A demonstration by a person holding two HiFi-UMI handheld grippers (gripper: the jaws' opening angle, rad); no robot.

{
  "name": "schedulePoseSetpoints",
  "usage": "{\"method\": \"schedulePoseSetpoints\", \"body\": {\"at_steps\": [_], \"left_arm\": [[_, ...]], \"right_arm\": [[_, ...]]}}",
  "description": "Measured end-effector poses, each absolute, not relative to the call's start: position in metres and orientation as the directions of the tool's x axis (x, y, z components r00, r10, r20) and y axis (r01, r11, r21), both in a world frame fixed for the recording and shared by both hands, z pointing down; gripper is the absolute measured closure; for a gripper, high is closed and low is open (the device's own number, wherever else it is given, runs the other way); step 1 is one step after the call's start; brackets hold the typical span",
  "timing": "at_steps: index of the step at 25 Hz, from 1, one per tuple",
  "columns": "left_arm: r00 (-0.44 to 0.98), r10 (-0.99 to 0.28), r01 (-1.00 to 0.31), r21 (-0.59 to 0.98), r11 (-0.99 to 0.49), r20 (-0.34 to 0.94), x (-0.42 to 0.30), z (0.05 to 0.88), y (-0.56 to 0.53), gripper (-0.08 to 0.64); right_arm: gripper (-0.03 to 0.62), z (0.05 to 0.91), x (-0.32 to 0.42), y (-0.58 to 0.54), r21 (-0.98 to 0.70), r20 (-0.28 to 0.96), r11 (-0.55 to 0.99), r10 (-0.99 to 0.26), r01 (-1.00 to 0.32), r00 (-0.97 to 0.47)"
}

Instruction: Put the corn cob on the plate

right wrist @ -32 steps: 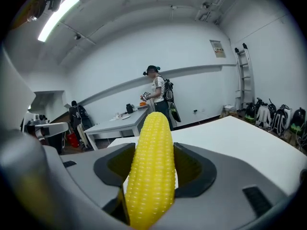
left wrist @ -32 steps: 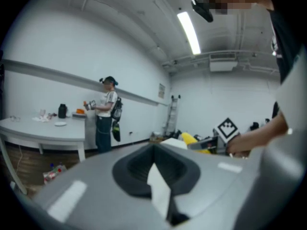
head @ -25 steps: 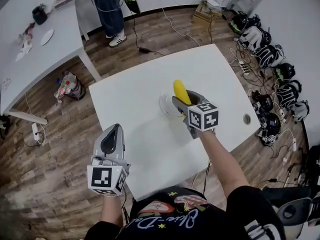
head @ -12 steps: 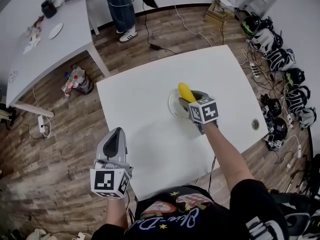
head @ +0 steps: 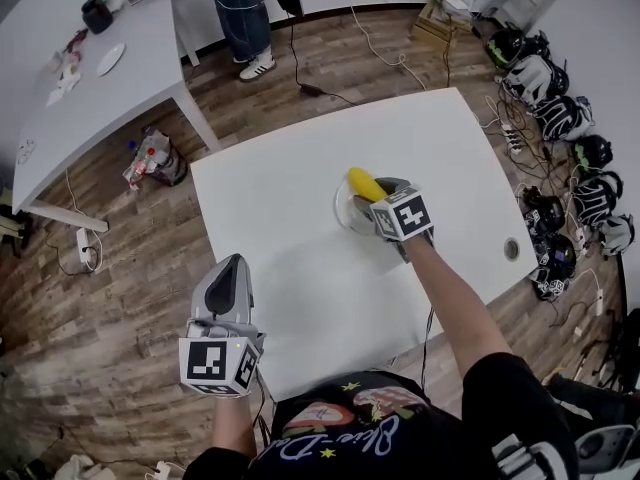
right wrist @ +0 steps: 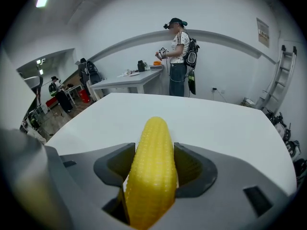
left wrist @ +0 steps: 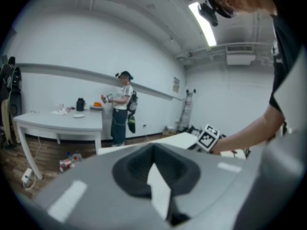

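My right gripper (head: 369,196) is shut on a yellow corn cob (head: 361,183) and holds it over the pale round plate (head: 339,208) near the middle of the white table (head: 280,198). The cob points away to the upper left; I cannot tell whether it touches the plate. In the right gripper view the corn cob (right wrist: 152,166) fills the gap between the dark jaws of the right gripper (right wrist: 153,155), and the plate is hidden below. My left gripper (head: 233,264) hovers at the table's near left edge, shut and empty. The left gripper (left wrist: 154,169) faces the room.
A cable hole (head: 512,250) sits near the table's right edge. Several helmets (head: 560,118) and cables lie on the floor to the right. A person (head: 245,8) stands by a second white table (head: 80,88) at the back left, with a bag (head: 150,160) beside it.
The right gripper has brought the corn cob slightly left and lower over the plate, and the cob lies flatter. The left gripper has stayed where it was.
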State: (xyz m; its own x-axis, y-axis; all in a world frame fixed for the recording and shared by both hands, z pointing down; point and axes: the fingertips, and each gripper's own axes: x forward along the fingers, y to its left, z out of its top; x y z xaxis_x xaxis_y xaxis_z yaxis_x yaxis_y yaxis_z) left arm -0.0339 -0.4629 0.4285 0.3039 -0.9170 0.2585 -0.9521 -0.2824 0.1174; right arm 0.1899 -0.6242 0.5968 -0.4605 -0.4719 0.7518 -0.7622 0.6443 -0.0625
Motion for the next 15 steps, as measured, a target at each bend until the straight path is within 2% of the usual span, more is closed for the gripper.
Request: {"method": "schedulePoseSetpoints", "body": {"at_steps": [9, 15], "left_arm": [[0.327, -0.901, -0.945, 0.116, -0.306, 0.286, -0.023, 0.435, -0.465, 0.574], [0.324, -0.902, -0.946, 0.117, -0.302, 0.287, -0.020, 0.430, -0.460, 0.574]], "right_arm": [[0.342, 0.596, 0.184, -0.622, -0.097, 0.752, 0.695, -0.418, -0.713, -0.510], [0.341, 0.580, 0.197, -0.618, -0.058, 0.724, 0.705, -0.457, -0.707, -0.516]]}}
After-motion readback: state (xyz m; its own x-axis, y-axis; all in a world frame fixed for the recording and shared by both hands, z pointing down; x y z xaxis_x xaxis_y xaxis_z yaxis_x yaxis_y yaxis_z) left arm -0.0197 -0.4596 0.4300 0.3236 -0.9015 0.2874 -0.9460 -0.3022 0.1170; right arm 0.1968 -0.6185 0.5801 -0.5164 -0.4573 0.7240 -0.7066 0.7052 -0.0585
